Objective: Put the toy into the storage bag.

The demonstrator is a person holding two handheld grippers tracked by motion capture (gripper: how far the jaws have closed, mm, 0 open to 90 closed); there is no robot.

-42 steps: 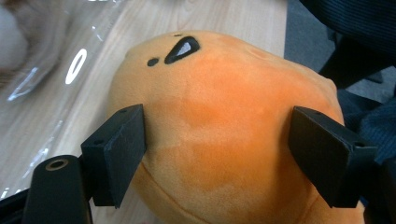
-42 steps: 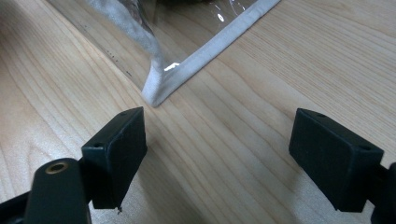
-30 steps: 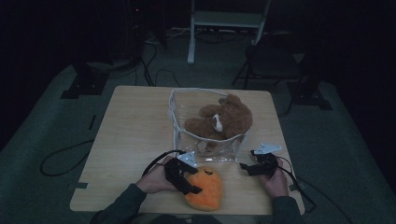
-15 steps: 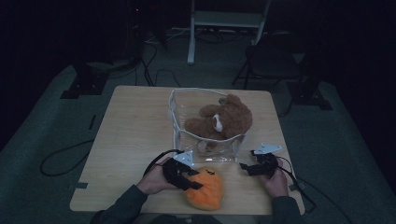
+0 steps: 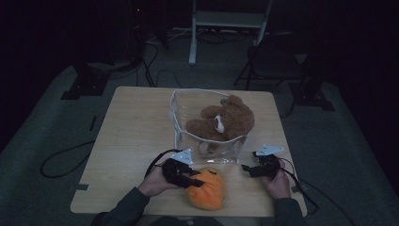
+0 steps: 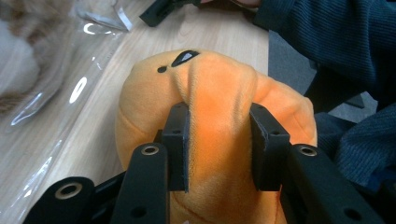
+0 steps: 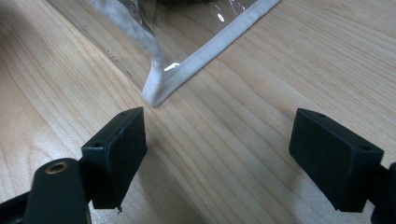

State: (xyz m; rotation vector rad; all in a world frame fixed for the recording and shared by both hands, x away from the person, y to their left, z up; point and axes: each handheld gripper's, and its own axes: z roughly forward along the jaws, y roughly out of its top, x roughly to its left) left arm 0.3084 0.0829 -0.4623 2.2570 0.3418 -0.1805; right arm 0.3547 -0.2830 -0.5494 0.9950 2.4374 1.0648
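Orange plush, soft and rounded, is now pinched in the left tool (image 6: pixel 219 140): its jaws have just been closing, and in the left gripper view a fold of the pumpkin toy (image 6: pixel 215 116) bulges up between the two black pads, which press into the fabric on either side. A second ago the same tool stood wide over the toy; now it has a firm bite. The pumpkin toy (image 5: pixel 207 188) sits at the near edge of the counter (image 5: pixel 131 136), just in front of the clear bag (image 5: pixel 188 106) that holds the brown teddy bear (image 5: pixel 226 122). The right tool (image 5: pixel 248 168) rests on the counter to the right, jaws wide and holding nothing, its view looking at the bag's white-trimmed corner (image 7: pixel 159 95) just beyond the pads. With the grip made, the toy looks ready to be lifted, most likely toward the open bag beside the bear.
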